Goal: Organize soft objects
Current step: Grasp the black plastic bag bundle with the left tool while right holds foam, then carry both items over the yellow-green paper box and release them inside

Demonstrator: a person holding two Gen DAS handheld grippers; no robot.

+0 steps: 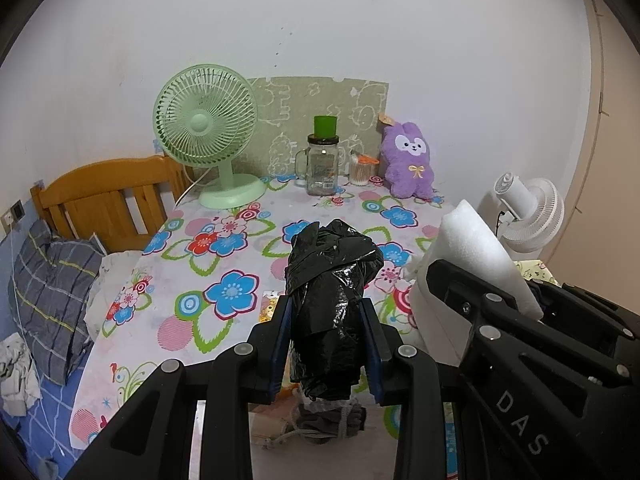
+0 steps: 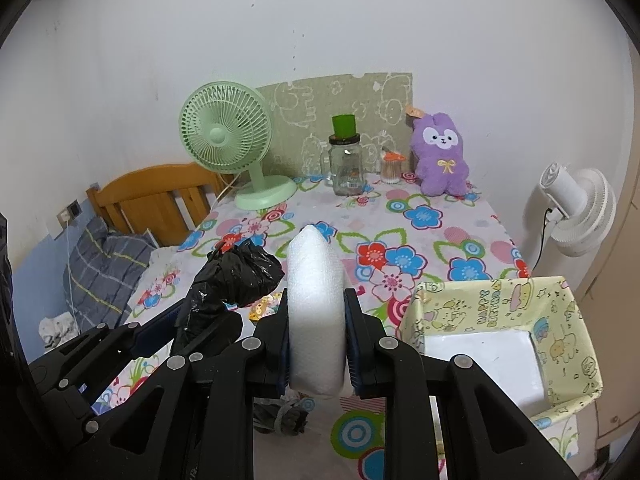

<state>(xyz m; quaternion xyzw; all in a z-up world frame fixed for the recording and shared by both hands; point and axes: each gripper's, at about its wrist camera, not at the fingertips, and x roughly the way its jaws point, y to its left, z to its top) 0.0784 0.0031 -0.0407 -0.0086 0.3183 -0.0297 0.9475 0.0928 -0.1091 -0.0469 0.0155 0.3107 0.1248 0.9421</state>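
In the left wrist view, the left tongs [image 1: 327, 344] are closed on a crumpled black plastic bag bundle [image 1: 332, 276], lifted above the flowered desk [image 1: 224, 248]; its long axis points toward the green fan [image 1: 206, 116].

In the right wrist view, the right tongs [image 2: 315, 344] clamp a folded white foam sheet [image 2: 316, 280], pointing likewise. This seems the carrying step; next, lower both into the yellow paper-lined box [image 2: 560, 320] right of the foam.

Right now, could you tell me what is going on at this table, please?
A person is working two hand-held claws above the flower-patterned tablecloth. The left claw is shut on a crumpled black plastic bag; the right claw is shut on a folded white foam sheet. Both are lifted. An open yellow paper-covered box waits at the right.
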